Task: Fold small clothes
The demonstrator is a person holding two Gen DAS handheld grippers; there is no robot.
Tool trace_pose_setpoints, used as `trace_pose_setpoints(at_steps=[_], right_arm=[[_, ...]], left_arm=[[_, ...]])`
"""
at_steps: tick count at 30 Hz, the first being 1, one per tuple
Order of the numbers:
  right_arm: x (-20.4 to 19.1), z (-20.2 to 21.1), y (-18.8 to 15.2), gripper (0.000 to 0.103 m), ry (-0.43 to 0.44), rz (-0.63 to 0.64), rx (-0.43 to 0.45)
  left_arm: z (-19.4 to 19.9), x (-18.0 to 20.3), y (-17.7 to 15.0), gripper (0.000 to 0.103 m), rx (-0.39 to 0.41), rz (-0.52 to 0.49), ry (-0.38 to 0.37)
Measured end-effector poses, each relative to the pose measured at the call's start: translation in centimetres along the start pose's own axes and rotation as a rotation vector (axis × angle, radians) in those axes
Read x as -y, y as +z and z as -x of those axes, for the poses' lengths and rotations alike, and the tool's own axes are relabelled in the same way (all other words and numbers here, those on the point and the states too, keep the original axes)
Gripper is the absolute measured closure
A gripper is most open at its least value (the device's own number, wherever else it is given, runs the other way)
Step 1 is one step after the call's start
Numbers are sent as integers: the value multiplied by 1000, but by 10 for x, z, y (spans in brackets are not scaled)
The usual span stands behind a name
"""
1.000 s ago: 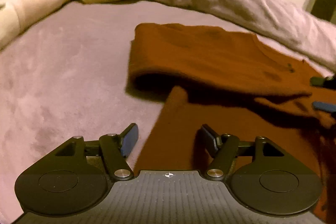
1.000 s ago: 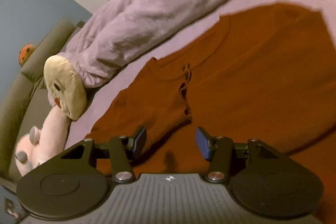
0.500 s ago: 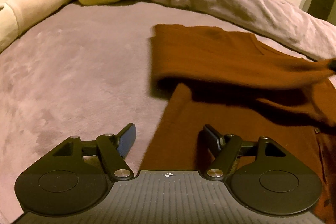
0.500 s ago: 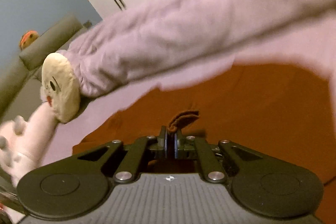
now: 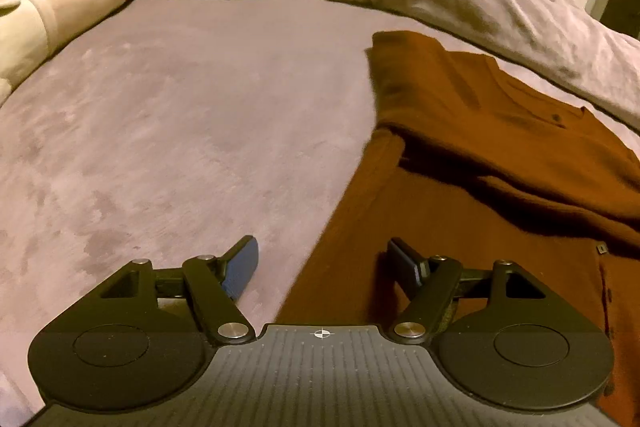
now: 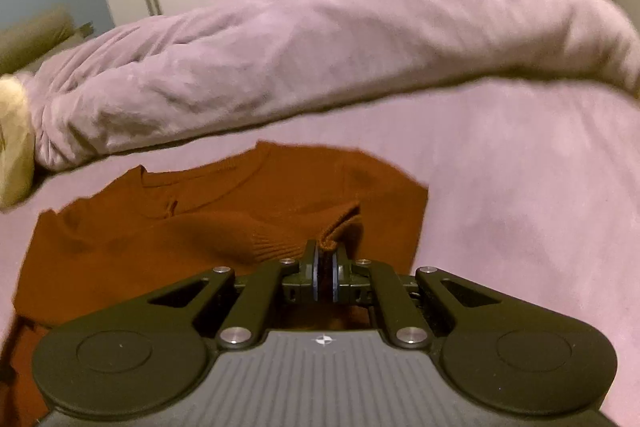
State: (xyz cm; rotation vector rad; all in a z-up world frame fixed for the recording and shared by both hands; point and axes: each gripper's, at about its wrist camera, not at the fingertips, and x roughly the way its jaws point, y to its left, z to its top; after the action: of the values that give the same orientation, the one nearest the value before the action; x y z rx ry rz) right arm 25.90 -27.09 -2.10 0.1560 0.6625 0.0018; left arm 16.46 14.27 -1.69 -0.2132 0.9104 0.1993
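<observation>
Our right gripper [image 6: 325,269] is clamped on the sweater [image 5: 460,187] cuff, left gripper [image 5: 322,265] apart over its side edge. We should carry the sleeve flat across the chest, keeping it taut. Rust-brown knit, lying on the bed [image 5: 180,127], one side already folded in.

Both wrist views low, close over the bed [image 5: 168,131], angled down from opposite sides, sharing the sweater [image 5: 472,187] [image 6: 224,227].
</observation>
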Motion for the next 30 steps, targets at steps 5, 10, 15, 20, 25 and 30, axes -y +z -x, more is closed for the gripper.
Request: trace_pose_setpoints(at_steps=[5,10,15,20,25,30], right_arm=[[-5,-5,-6,97,-77,114,-19],[13,-4,-11,96,-182,75,-65],[26,31,-21,96,-82,-3,-40],[20,44,-34,92,10,-32,-50],[13,42,-33,91,74,-92,-78],[8,32,-33,90,158,-168,-99]], left_arm=[[4,3,-2,20,-12,2,0],[11,5,-4,17,-15,-12,0],[15,9,-5,17,-17,-2,2],[21,18,-7,17,-19,-29,-6],[24,28,-4,15,-2,-53,-10],[23,38,12,15,41,-61,-23]])
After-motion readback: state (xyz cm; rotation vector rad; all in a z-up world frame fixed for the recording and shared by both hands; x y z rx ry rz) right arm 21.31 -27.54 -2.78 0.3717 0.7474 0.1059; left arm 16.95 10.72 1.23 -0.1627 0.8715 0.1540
